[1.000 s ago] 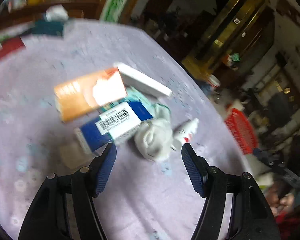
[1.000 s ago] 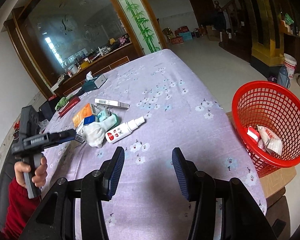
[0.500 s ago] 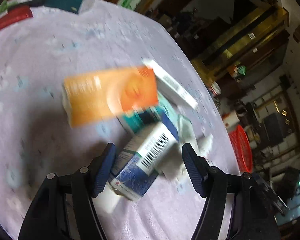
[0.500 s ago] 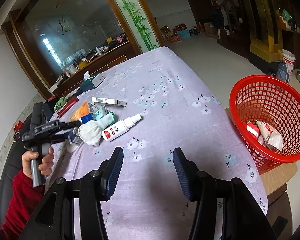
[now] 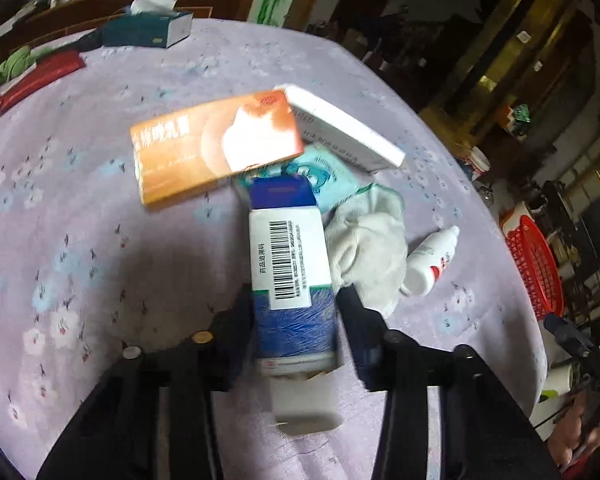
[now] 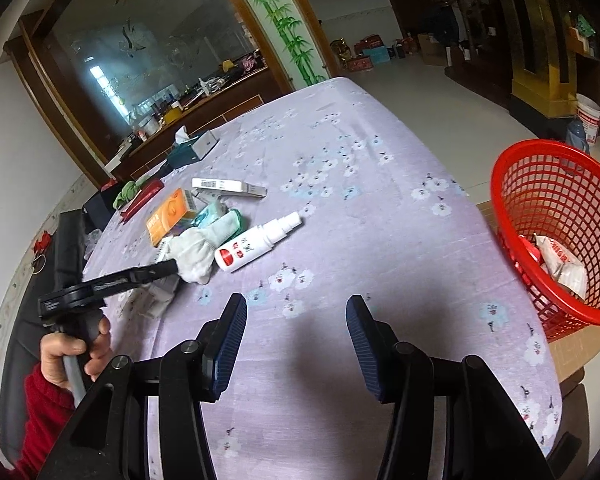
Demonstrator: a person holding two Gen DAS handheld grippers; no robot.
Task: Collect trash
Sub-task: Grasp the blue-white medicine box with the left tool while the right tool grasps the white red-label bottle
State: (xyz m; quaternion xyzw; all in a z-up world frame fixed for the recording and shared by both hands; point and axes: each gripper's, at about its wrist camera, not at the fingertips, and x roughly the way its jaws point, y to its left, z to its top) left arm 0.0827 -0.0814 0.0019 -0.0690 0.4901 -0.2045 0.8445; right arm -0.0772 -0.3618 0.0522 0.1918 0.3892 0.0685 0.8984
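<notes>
Left gripper sat low-centre in left wrist frame, fingers either side of blue-white barcode box; real pinch or not, couldn't tell, bit blurry. Box lay mid-frame on purple tablecloth, touching white cloth. Right gripper spread wide, nothing between. Red basket at right edge of right wrist frame.

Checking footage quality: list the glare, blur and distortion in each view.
Left wrist view: glare whites out part of the orange box; the left gripper and near end of the blue-and-white box are smeared; fisheye darkens the corners. Right wrist view: sharp; fisheye bends the table edge; gripper shadow falls on the cloth.
</notes>
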